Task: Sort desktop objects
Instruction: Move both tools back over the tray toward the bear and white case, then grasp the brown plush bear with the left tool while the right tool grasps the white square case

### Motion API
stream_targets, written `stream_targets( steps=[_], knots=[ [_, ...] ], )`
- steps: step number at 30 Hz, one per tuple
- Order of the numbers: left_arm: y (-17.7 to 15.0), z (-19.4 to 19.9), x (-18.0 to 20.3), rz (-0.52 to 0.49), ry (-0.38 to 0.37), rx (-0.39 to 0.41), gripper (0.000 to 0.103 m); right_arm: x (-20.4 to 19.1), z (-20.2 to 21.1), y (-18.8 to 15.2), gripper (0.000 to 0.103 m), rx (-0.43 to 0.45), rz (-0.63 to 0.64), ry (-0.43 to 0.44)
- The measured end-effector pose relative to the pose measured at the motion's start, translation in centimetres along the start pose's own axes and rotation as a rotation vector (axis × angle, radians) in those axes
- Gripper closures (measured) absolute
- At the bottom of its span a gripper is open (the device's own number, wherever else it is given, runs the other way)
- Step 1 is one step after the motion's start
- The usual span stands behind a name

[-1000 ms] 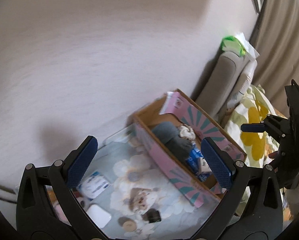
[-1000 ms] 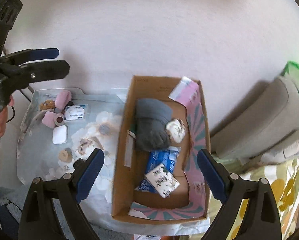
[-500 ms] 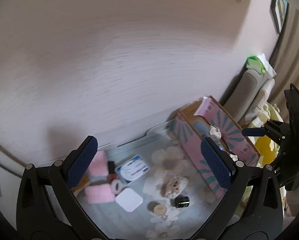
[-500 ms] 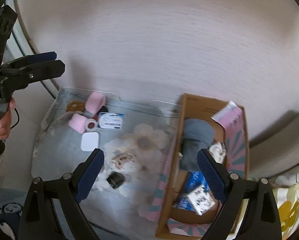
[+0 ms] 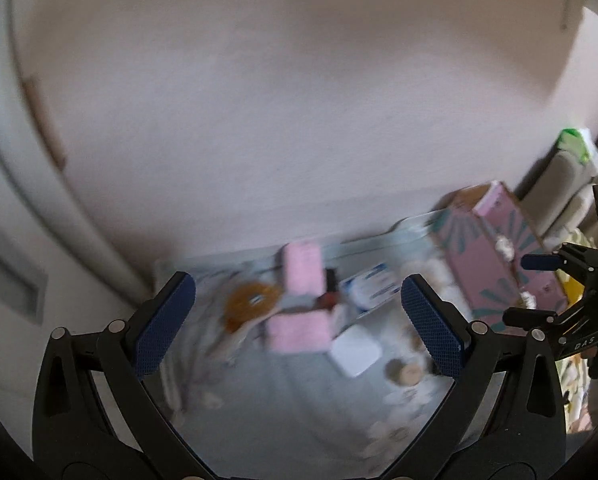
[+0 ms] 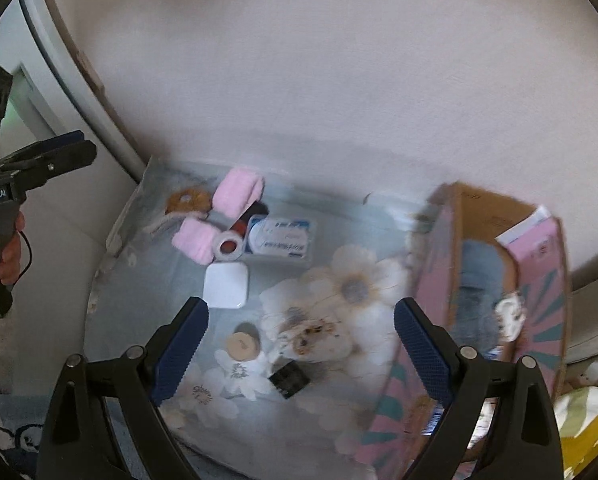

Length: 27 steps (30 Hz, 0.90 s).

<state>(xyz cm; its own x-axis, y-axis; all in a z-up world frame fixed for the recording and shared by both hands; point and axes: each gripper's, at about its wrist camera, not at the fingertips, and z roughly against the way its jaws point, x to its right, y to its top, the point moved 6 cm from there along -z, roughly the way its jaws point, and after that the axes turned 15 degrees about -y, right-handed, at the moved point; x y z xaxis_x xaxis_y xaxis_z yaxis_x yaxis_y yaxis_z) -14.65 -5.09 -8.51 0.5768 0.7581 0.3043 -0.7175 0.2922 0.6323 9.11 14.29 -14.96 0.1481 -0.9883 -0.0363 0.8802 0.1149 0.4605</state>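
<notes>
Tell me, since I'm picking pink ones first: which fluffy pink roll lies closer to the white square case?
The nearer fluffy pink roll, left of the taped spool, almost reaches the white square case; the other pink roll lies farther back.

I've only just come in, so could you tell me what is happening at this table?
A person holds a two-finger gripper in each hand above a floral-print table cover. Both the left gripper and the right gripper are open and empty. A pink patterned cardboard box on the right already holds several items. Two fluffy pink rolls, a white rounded square case and a small round wooden lid lie unsorted on the cover.
</notes>
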Motion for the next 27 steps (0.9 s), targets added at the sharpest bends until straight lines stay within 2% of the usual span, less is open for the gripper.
stream_targets(
  steps=[4,9,11,17,25,27],
  knots=[
    [-3.1,-1.1,-2.1,0.043,0.022,-0.029,0.001,-3.0,-2.4,-0.5,0.010,-0.030,0.020,0.023],
    [-6.6,-5.4,-4.7,0.080,0.044,-0.056,0.001,-7.6,-6.8,-1.7,0.010,-0.054,0.040,0.028],
    [-7.3,-7.0,-5.8,0.083,0.050,-0.061,0.006,-9.1,-8.5,-2.0,0.010,-0.060,0.037,0.018],
    [-8.6,-10.8,-8.1,0.097,0.038,-0.074,0.012,-10.9,-12.1,-2.2,0.010,-0.063,-0.007,-0.058],
    [-7.4,-13.9,-9.5,0.120,0.004,-0.075,0.013,-11.1,-13.4,-1.8,0.010,-0.053,-0.037,-0.088],
    [-7.6,-14.7,-9.8,0.128,0.001,-0.092,0.020,-11.2,-13.4,-1.8,0.011,-0.040,-0.032,-0.101]
  ],
)
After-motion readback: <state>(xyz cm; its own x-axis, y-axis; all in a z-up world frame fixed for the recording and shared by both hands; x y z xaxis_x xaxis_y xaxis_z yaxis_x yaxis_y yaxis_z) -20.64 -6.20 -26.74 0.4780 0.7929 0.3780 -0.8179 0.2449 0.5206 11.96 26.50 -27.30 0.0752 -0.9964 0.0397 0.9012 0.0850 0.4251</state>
